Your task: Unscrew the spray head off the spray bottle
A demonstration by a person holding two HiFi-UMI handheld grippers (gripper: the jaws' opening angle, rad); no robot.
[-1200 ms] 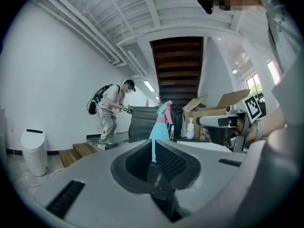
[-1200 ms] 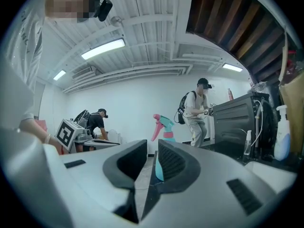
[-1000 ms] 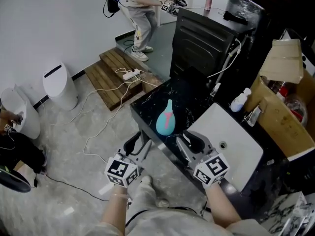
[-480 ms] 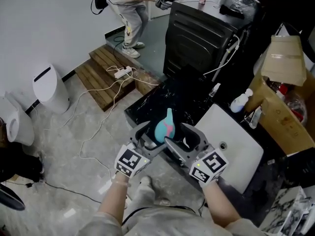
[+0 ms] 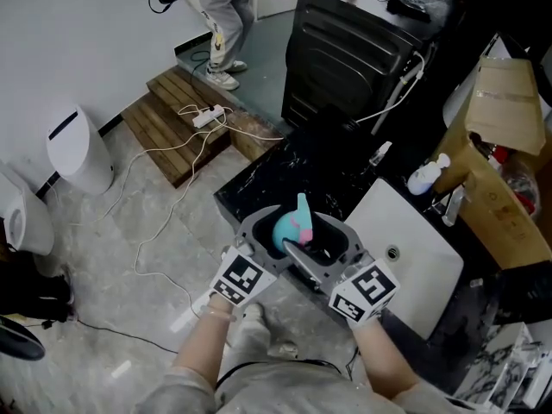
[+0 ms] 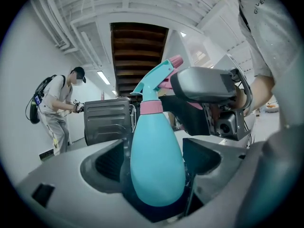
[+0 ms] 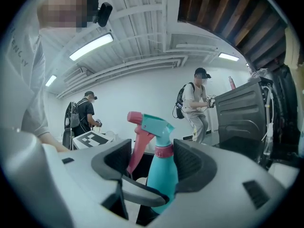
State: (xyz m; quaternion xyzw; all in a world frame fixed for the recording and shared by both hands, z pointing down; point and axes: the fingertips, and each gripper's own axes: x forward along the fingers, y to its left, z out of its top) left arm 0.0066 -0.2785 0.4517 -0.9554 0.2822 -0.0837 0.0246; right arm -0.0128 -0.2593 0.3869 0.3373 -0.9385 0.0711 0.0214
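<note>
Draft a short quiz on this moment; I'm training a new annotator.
1. True or false: the spray head is already off the spray bottle.
2. Which gripper's jaws flank the pink collar? A left; B right.
3. Fill in: the trigger is coloured ____.
Key: 1 false. 2 B, the right gripper; the left gripper flanks the body. Both grippers' jaws have just been opening and press on nothing. 3 pink.

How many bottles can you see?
3: a teal spray bottle on the black counter, a white bottle beside the cardboard box, a pink bottle by the black cabinet. Others may be hidden.
</note>
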